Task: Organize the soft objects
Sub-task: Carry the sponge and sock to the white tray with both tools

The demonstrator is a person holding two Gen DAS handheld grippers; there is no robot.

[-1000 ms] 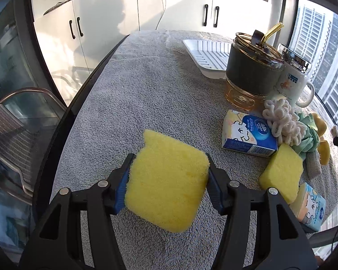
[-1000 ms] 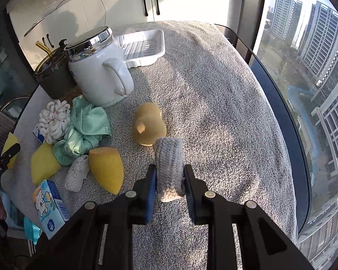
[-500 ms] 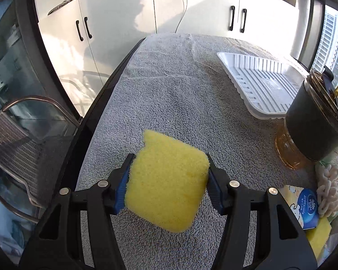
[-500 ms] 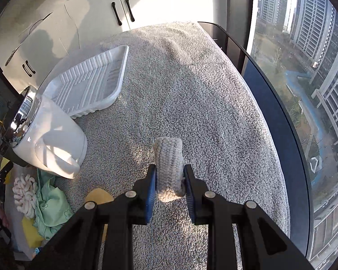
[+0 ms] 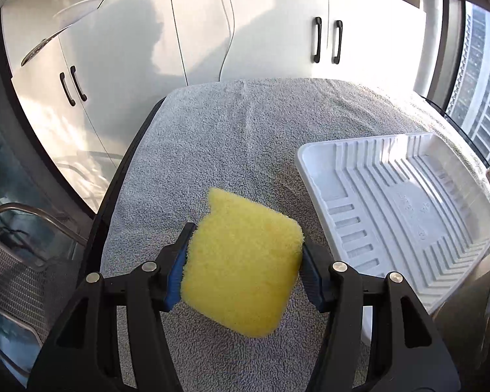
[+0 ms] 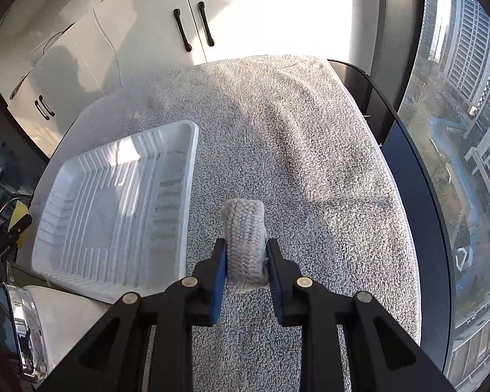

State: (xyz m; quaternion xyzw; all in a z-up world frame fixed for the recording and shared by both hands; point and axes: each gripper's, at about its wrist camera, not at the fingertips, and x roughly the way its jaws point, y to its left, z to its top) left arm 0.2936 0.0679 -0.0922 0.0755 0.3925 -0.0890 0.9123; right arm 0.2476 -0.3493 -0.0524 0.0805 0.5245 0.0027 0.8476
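Both grippers have swung away from the cluttered pile toward the far end of the table, so the tissue packs, cloths and other sponges have dropped out of sight and the white tray [image 5: 408,202] now fills much of each view. Held by the left gripper [image 5: 243,272], the yellow sponge [image 5: 241,268] sits squeezed between the blue pads, above the towel just left of the tray's near corner. On the other side, the right gripper [image 6: 246,259] is closed narrow on a beige knitted roll [image 6: 245,241], which stands upright between the pads just right of the tray's long rim. My reading is that both soft things are being carried to the tray and that neither is over it yet; each needs a short sideways move inward before release. Nothing lies in the tray so far. Covering the table is a grey terry towel [image 6: 294,137], rumpled in low folds at the far end. Behind it stand white cabinets [image 5: 245,32] with dark handles, sunlit and crossed by a person's shadow, and a tall window [image 6: 457,98] on the right looks onto apartment towers.
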